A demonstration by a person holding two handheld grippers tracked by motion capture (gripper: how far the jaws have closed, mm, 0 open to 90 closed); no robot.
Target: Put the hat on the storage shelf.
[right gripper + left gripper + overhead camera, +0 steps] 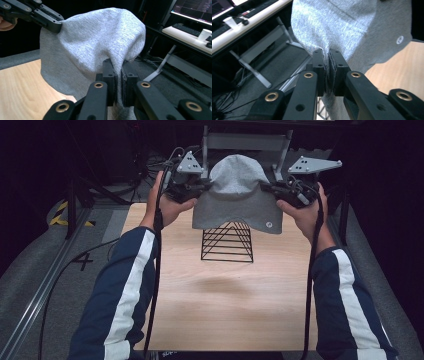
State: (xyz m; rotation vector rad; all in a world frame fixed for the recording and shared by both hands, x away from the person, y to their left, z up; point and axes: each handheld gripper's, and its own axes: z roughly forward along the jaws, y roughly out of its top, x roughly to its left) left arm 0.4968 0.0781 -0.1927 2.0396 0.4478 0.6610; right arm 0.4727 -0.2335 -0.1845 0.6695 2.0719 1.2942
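A grey knit beanie [235, 195] hangs in the air above a black wire pyramid stand [227, 242] on the wooden table [225, 305]. My left gripper [202, 186] is shut on the beanie's left side, and its jaws pinch a fold of grey fabric [337, 27] in the left gripper view. My right gripper [267, 187] is shut on the beanie's right side, with cloth [95, 40] squeezed between its jaws in the right gripper view. The beanie's lower hem covers the top of the stand. A small round white tag [268, 224] sits near the hem.
A grey metal frame [245, 142] stands behind the table's far edge. Cables [157, 270] trail from both grippers along the forearms. To the side, a desk holds a keyboard [187, 29] and a white cup [203, 35]. A rail [45, 285] runs along the floor at left.
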